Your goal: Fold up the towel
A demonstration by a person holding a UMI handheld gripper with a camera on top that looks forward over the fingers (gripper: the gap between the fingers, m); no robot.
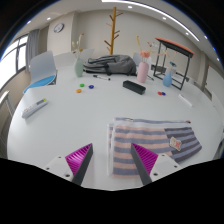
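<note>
We hold the gripper (110, 160) with its fingers apart and gripping nothing. The grey-and-pink striped cloth towel (152, 140) lies flat on the white desk (75, 115), just ahead of the right finger, stretching away rightward.

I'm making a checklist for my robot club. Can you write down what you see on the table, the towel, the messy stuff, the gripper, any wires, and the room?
Surface: white table, mostly bare near the fingers.
Job's things: striped towel lies flat on the table, just ahead of the right finger, part of it between the fingers.
Clutter: pink bottle, black box, dark bag, small coloured bits, a grey flat item.
Grippers: gripper open, magenta pads apart, holding nothing.
Cables: nothing seen.
Surroundings: wooden coat stand, wall clock, windows.
</note>
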